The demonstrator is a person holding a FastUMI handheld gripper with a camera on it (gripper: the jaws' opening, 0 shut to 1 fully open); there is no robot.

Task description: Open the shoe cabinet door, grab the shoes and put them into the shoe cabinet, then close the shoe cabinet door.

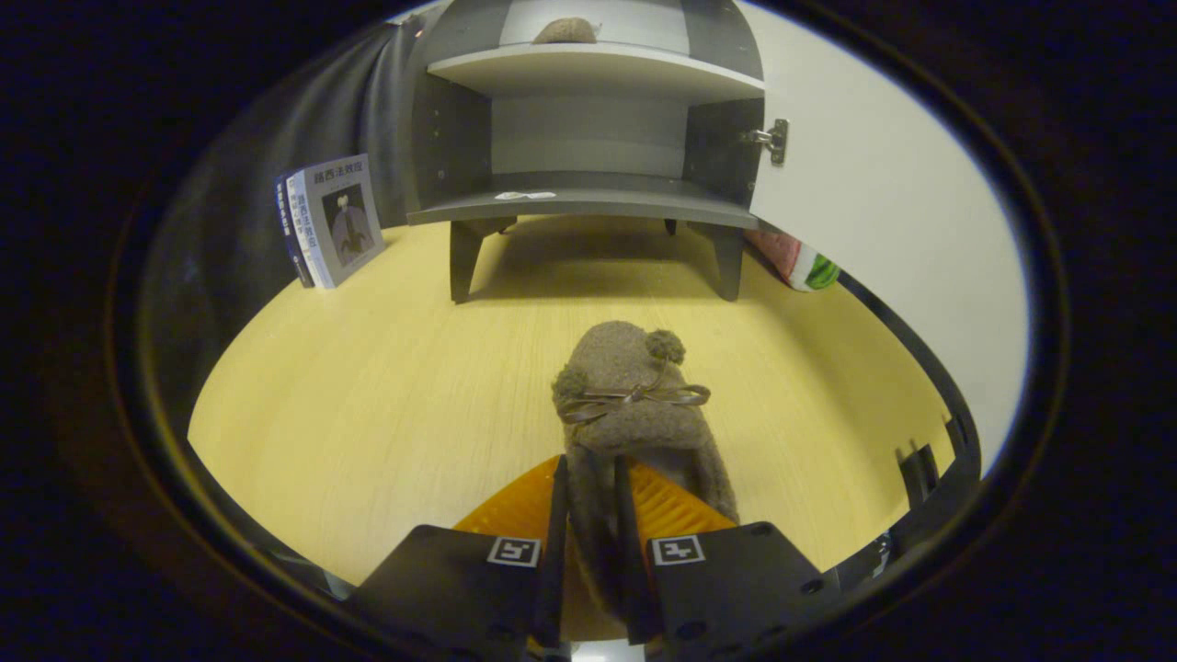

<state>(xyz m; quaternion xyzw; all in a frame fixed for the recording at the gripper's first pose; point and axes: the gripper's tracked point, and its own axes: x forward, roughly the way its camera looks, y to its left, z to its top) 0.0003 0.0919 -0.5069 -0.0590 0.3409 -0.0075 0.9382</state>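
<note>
A brown fuzzy shoe (634, 405) with a bow and two pompoms sits between the fingers of the gripper (593, 515), which pinch its heel wall, one finger at each side; the toe points far, toward the cabinet (588, 129). The shoe appears to be held just over the yellow table (368, 395), though whether it touches cannot be told. The cabinet stands at the far edge on short legs, its white door (883, 211) swung open to the right. A second shoe (565, 31) of like material already rests on the upper shelf; the lower shelf is free. Books (329, 221) lean at the far left. Judged progress: door opened, one shoe stowed; carrying this shoe in and closing the door remain.
</note>
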